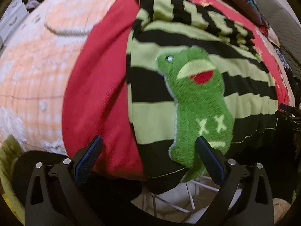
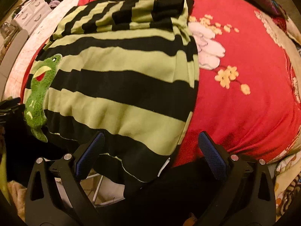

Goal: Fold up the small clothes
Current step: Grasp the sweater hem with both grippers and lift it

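A small green-and-black striped sweater [image 2: 120, 79] lies flat on the red bedspread [image 2: 244, 98], sleeves folded across its top, hem hanging over the near bed edge. A fuzzy green frog patch [image 1: 199, 101] sits on its left side, also seen in the right wrist view [image 2: 37, 98]. My left gripper [image 1: 149, 145] is open, hovering over the sweater's lower left edge, one finger [image 1: 207, 154] over the frog's feet. My right gripper [image 2: 150, 141] is open above the sweater's lower right corner. Neither holds anything.
A peach-and-white checked blanket [image 1: 33, 71] lies left of the red spread. White wire rack bars [image 1: 188, 194] show below the bed edge. Drawers [image 2: 32, 13] stand at far left. Dark pillows or clothes [image 1: 250, 1] lie at the bed's far side.
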Motion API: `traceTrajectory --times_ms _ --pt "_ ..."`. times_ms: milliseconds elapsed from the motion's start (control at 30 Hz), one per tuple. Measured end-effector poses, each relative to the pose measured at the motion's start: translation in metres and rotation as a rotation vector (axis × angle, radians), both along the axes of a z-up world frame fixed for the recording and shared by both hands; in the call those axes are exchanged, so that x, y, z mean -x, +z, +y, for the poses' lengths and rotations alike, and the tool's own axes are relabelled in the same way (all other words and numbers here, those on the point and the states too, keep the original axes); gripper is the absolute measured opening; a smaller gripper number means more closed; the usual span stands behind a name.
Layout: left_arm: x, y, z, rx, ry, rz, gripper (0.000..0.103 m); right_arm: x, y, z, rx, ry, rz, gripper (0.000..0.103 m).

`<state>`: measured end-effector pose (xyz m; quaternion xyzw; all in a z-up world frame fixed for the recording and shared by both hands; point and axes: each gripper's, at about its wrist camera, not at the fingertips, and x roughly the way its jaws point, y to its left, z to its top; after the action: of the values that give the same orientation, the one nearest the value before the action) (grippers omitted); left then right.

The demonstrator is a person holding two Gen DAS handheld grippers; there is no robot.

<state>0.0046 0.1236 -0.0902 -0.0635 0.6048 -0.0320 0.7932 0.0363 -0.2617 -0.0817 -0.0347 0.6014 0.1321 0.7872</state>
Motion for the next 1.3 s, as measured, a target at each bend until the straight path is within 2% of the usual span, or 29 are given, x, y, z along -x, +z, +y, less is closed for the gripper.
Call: traceTrajectory --times_ms 233,267,333,400,433,467,533,567,600,667,767,800,833,933,1033,1133,1233,1300 --pt "-0.001 -0.019 -0.001 0.061 -0.018 0.084 0.097 -0.001 -0.016 -0.001 -0.027 0.016 0.109 0.094" --pt "-0.001 -0.021 -0.002 0.078 -0.021 0.089 0.097 -0.001 -0.018 0.000 -0.034 0.024 0.121 0.091" --pt "-0.002 -0.023 -0.002 0.104 -0.024 0.095 0.097 -0.001 -0.023 0.000 -0.054 0.035 0.145 0.078" --pt "-0.001 -0.026 -0.005 0.125 -0.032 0.095 0.095 0.001 -0.024 -0.002 -0.081 0.027 0.146 0.059" --pt "-0.001 -0.026 -0.006 0.130 -0.038 0.090 0.087 0.002 -0.023 -0.004 -0.096 0.022 0.141 0.055" --pt "-0.001 -0.024 -0.007 0.134 -0.043 0.083 0.082 0.002 -0.022 -0.006 -0.112 0.021 0.138 0.044" --pt "0.000 -0.020 -0.011 0.142 -0.058 0.062 0.063 0.003 -0.019 -0.012 -0.155 0.011 0.131 0.029" --pt "0.001 -0.018 -0.012 0.143 -0.061 0.054 0.060 0.003 -0.018 -0.015 -0.183 0.008 0.126 0.015" --pt "0.001 -0.016 -0.012 0.143 -0.060 0.048 0.052 0.004 -0.015 -0.018 -0.220 0.003 0.116 0.008" --pt "0.000 -0.014 -0.007 0.160 -0.043 0.039 0.041 0.004 -0.009 -0.022 -0.271 0.003 0.098 0.005" --pt "0.001 -0.003 0.003 0.193 -0.003 -0.013 0.009 0.005 0.001 -0.027 -0.351 0.016 0.063 0.004" --pt "0.001 0.003 0.008 0.228 0.000 -0.046 0.005 0.005 0.005 -0.030 -0.384 0.017 0.046 0.004" --pt "0.002 0.011 0.011 0.254 0.005 -0.087 0.005 -0.006 0.009 -0.031 -0.414 0.017 0.034 0.004" --pt "-0.002 0.023 0.013 0.308 0.001 -0.139 0.005 -0.012 0.020 -0.037 -0.516 -0.002 -0.021 0.004" --pt "-0.009 0.028 0.015 0.338 0.002 -0.151 0.005 -0.025 0.030 -0.039 -0.588 -0.020 -0.067 0.004" --pt "-0.024 0.037 0.019 0.400 0.026 -0.181 0.005 -0.044 0.040 -0.044 -0.663 -0.043 -0.092 0.004" --pt "-0.046 0.048 0.022 0.427 0.061 -0.233 0.005 -0.071 0.049 -0.042 -0.681 -0.069 -0.135 0.004" --pt "-0.061 0.055 0.028 0.415 0.084 -0.266 0.005 -0.095 0.053 -0.045 -0.675 -0.095 -0.156 0.004"
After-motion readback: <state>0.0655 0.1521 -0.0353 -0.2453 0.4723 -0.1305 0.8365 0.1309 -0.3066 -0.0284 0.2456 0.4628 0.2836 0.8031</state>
